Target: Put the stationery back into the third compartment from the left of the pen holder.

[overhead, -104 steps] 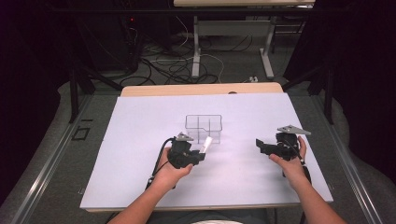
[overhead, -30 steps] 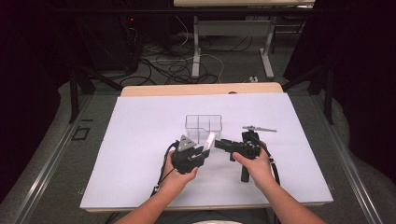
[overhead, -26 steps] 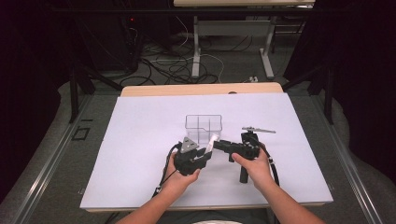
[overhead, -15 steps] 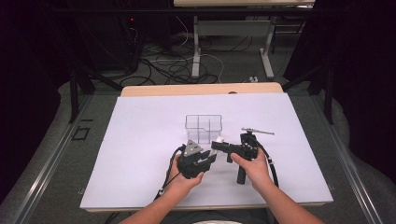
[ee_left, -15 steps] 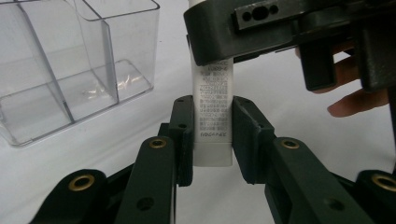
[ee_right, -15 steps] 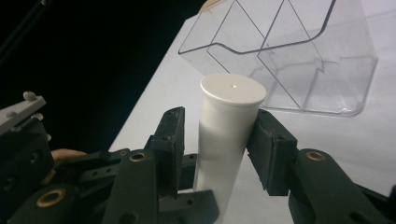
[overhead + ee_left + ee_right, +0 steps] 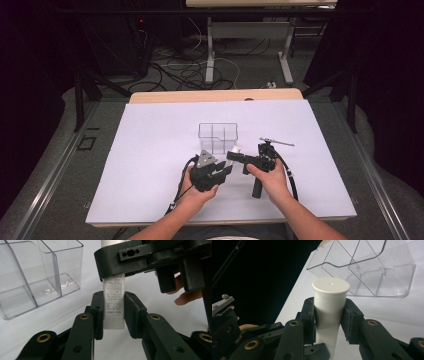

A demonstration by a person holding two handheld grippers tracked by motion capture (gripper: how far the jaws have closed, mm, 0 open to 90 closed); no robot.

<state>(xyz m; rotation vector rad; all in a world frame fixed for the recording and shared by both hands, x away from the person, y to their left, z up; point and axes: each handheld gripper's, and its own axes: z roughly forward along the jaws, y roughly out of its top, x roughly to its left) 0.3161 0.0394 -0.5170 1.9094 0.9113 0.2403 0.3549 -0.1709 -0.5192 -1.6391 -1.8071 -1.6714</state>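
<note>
A white tube (image 7: 236, 149) with small print and a flat cap is held between both grippers, just in front of a clear divided organiser (image 7: 217, 137). My left gripper (image 7: 226, 170) is shut on the tube's flat lower end (image 7: 113, 302), one pad on each side. My right gripper (image 7: 232, 155) has just been closing and now presses on the tube's neck (image 7: 331, 297) right under the cap. From the left gripper view the right gripper's body (image 7: 150, 257) covers the tube's top. The left gripper view also has the organiser (image 7: 32, 277) upper left.
A white sheet (image 7: 150, 150) covers the table, with bare room to the left and right of the hands. Behind it are a wooden table edge (image 7: 215, 95), cables and table legs on a dark floor. The organiser (image 7: 367, 267) stands with nothing in its compartments.
The right hand came in from the right side of the sheet to the tube in the left gripper. Its jaws now grip the tube under the cap.
</note>
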